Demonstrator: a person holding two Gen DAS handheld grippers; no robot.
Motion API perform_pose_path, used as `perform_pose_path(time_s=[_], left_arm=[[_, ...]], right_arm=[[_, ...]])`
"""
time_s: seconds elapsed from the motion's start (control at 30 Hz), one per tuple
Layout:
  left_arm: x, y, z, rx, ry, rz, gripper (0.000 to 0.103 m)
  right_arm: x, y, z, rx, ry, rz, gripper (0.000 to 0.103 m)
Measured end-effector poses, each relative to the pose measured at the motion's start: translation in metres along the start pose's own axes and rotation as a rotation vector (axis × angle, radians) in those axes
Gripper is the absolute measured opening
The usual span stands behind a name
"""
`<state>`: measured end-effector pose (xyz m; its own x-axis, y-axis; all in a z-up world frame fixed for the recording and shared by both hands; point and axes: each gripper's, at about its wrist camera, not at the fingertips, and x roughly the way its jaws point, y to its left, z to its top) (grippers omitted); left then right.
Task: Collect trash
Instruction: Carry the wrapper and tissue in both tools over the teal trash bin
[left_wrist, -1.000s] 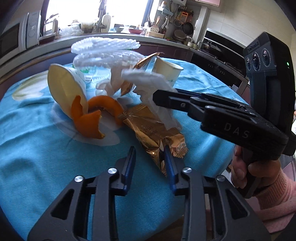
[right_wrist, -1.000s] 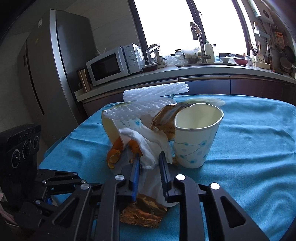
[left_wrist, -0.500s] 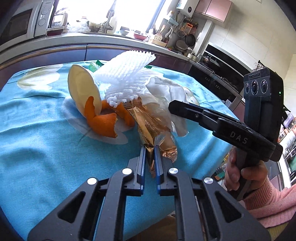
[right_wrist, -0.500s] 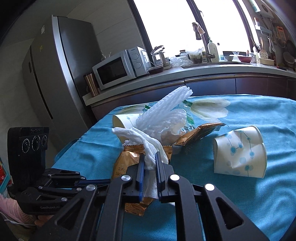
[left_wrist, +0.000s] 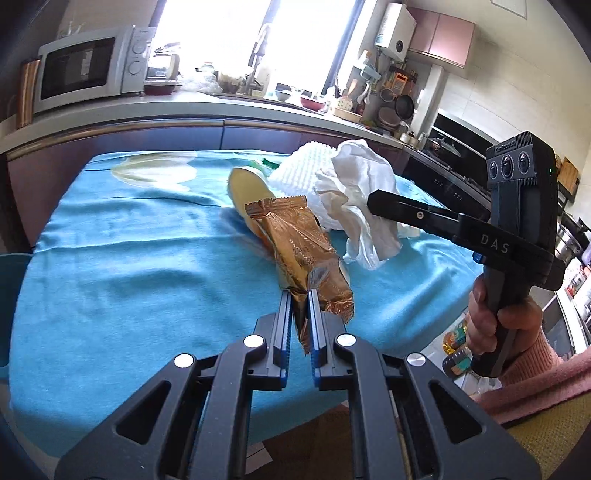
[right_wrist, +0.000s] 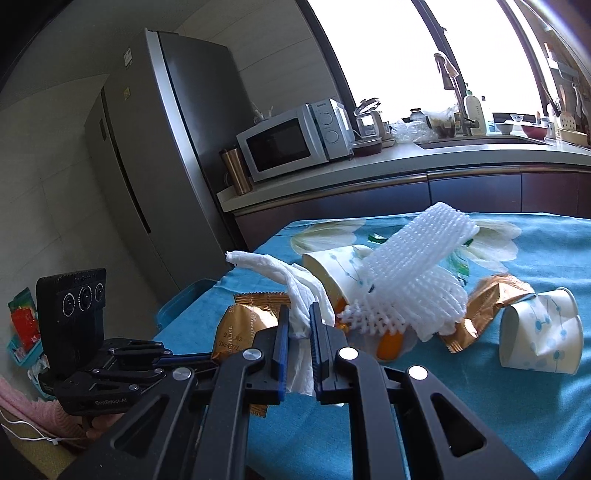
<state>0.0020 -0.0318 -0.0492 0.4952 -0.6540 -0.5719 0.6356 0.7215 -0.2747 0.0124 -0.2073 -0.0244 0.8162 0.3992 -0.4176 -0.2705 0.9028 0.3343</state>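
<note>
With the left gripper (left_wrist: 300, 317) clamped on the wrapper (left_wrist: 299, 243) and the right gripper (right_wrist: 298, 328) on the tissue (right_wrist: 291, 284), lift both clear — slowly — without snagging the pile.

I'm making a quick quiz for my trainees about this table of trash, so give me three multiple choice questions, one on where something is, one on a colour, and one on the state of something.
1. Where is the foam net?
A. on top of the cup lying on its side
B. on the kitchen counter
C. under the tablecloth

2. What colour is the wrapper held by the left hand-held gripper?
A. green
B. gold
C. red

3. How is the paper cup farthest right in the right wrist view?
A. upright and full
B. stacked in another cup
C. crushed, lying on its side

Answers:
1 A, the net drapes over the tipped cup on the tablecloth.
2 B, its foil is shiny gold.
3 C, its wall is dented and its mouth faces sideways.
</note>
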Motion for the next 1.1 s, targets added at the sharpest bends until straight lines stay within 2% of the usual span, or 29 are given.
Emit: perform_pose_path(time_s=[0.27, 0.6, 0.8, 1.1], left_arm=[[-0.059, 0.065, -0.003, -0.114, -0.092, 0.180, 0.009], [-0.122, 0.150, -0.013, -0.266, -0.174, 0.424, 0.009], [-0.140, 0.202, -0.024, -0.357, -0.186, 0.531, 0.009], [-0.146, 0.253, -0.043, -0.444, -0.157, 0.625, 0.009]], right_arm=[[0.056, 0.042, 0.023, -0.069, 0.044, 0.143, 0.010], [0.138, 0.123, 0.047, -0.156, 0.145, 0.337, 0.010], [0.185, 0.156, 0.052, -0.174, 0.214, 0.405, 0.010], [0.249, 0.193, 0.047, -0.169, 0.319, 0.443, 0.009]])
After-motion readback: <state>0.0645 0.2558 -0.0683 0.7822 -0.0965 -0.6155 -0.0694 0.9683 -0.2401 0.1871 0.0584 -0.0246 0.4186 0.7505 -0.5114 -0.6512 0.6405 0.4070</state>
